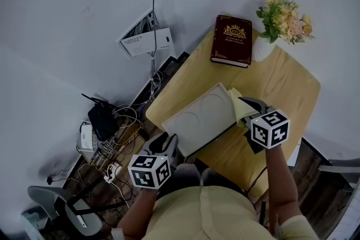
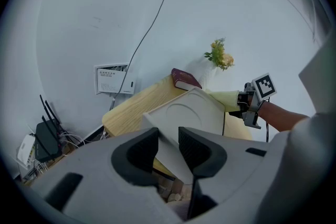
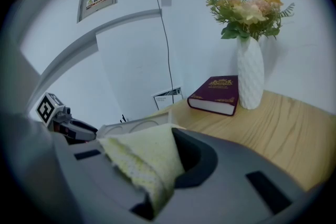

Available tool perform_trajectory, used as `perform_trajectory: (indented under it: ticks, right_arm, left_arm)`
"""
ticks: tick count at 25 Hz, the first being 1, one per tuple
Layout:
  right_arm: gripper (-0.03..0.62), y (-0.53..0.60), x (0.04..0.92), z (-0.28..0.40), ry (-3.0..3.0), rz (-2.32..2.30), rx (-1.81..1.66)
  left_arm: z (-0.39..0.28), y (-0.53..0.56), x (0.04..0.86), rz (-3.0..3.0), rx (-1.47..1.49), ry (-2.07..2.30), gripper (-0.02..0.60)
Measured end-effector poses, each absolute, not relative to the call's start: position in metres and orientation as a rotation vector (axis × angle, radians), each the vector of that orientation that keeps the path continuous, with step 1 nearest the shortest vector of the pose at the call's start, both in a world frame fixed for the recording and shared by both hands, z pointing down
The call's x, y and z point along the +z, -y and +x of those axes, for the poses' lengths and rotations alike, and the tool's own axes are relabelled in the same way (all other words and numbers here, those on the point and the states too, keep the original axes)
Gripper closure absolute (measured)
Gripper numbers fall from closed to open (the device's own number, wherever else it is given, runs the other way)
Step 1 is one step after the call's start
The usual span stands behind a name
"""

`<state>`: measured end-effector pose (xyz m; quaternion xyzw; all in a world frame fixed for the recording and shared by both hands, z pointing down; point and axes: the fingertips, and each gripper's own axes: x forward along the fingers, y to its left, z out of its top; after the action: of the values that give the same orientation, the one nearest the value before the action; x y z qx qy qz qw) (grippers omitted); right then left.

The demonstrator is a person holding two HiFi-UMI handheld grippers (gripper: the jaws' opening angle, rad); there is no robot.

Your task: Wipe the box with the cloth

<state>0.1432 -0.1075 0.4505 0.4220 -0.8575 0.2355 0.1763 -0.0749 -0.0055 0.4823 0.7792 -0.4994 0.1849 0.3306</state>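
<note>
A flat white box (image 1: 201, 115) with two round embossed rings is held tilted above the wooden table (image 1: 281, 87). My left gripper (image 1: 163, 145) is shut on the box's near corner (image 2: 167, 150). My right gripper (image 1: 251, 107) is shut on a pale yellow cloth (image 1: 238, 105), which rests against the box's right edge. In the right gripper view the cloth (image 3: 143, 161) fills the jaws, with the box (image 3: 131, 125) just behind it. The left gripper view shows the box (image 2: 186, 115), the cloth (image 2: 224, 99) and my right gripper (image 2: 245, 104) beyond it.
A dark red book (image 1: 231, 40) and a white vase of flowers (image 1: 281, 22) stand at the table's far side. A router (image 1: 102, 120), tangled cables (image 1: 121, 140) and a wall panel (image 1: 145, 40) lie left of the table. A chair (image 1: 62, 208) stands at lower left.
</note>
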Motion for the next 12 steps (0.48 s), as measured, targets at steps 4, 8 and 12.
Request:
perform_trajectory:
  ticks: [4, 8, 12]
  right_arm:
    - [0.563, 0.1071, 0.4503, 0.1431, 2.42, 1.201, 0.668]
    - [0.563, 0.1064, 0.4509, 0.144, 2.416, 1.208, 0.682]
    - [0.563, 0.1064, 0.4506, 0.1445, 2.419, 1.211, 0.699]
  left_arm:
    - [-0.0749, 0.006, 0.4822, 2.042, 0.494, 1.296, 0.46]
    - [-0.0743, 0.0063, 0.4825, 2.04, 0.509, 1.283, 0.459]
    - [-0.0739, 0.0068, 0.4825, 2.034, 0.524, 1.277, 0.46]
